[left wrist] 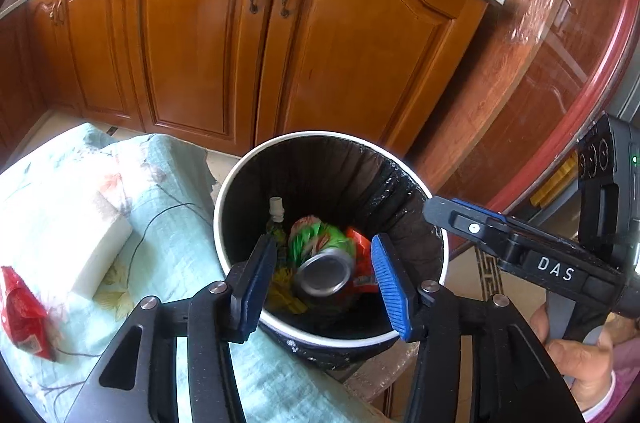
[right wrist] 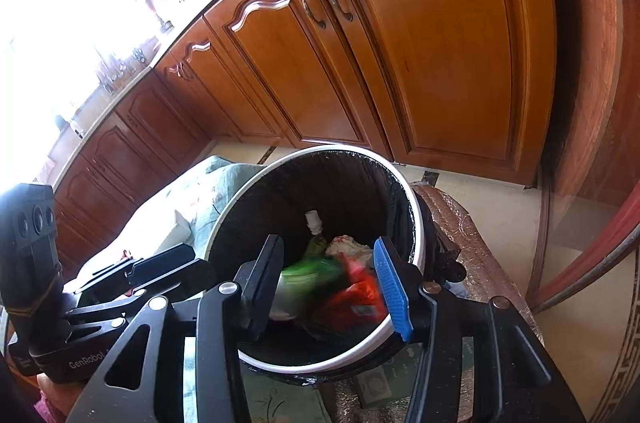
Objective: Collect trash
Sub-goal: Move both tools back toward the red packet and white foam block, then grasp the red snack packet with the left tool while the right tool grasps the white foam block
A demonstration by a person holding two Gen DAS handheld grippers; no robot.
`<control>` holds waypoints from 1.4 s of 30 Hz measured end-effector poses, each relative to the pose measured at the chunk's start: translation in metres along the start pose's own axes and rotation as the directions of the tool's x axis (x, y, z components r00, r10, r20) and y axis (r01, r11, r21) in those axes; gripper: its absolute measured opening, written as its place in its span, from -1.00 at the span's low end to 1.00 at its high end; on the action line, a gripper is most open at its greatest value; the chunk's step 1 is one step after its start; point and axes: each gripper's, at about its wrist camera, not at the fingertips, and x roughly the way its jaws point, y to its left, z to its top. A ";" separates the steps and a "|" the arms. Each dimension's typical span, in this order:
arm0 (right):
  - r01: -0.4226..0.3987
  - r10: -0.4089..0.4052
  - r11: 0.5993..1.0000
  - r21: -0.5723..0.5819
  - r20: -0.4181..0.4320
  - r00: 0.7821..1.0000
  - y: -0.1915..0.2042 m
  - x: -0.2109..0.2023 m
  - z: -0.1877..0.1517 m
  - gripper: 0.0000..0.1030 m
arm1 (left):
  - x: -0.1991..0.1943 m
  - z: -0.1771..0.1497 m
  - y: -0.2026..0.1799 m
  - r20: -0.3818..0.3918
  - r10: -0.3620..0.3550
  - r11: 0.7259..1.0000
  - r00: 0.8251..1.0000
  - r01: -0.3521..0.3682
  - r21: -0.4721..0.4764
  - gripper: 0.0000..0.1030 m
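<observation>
Both your claws hang open and empty over the bin [left wrist: 224, 191]: left claw [left wrist: 325, 279], right claw [right wrist: 328, 279]. Can [left wrist: 324, 273] and wrappers sit inside, so this drop looks done. Next up is probably the red packet [left wrist: 22, 307], lower left on the table [left wrist: 168, 183].

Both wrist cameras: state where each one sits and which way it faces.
Left wrist view: on the left gripper, looking down into the trash bin holding a can; open jaws, plus the right gripper and the hand holding it.
Right wrist view: on the right gripper, looking down into the same trash bin; open jaws, with the left gripper at its left.
Shared: the bin, its wrappers, the cabinets.
</observation>
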 end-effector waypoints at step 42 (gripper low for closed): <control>-0.223 0.212 0.969 -0.103 -0.107 0.971 0.171 0.044 -0.102 0.78 | -0.183 -0.160 0.165 0.097 0.282 0.896 0.954 -0.226 -0.381 0.32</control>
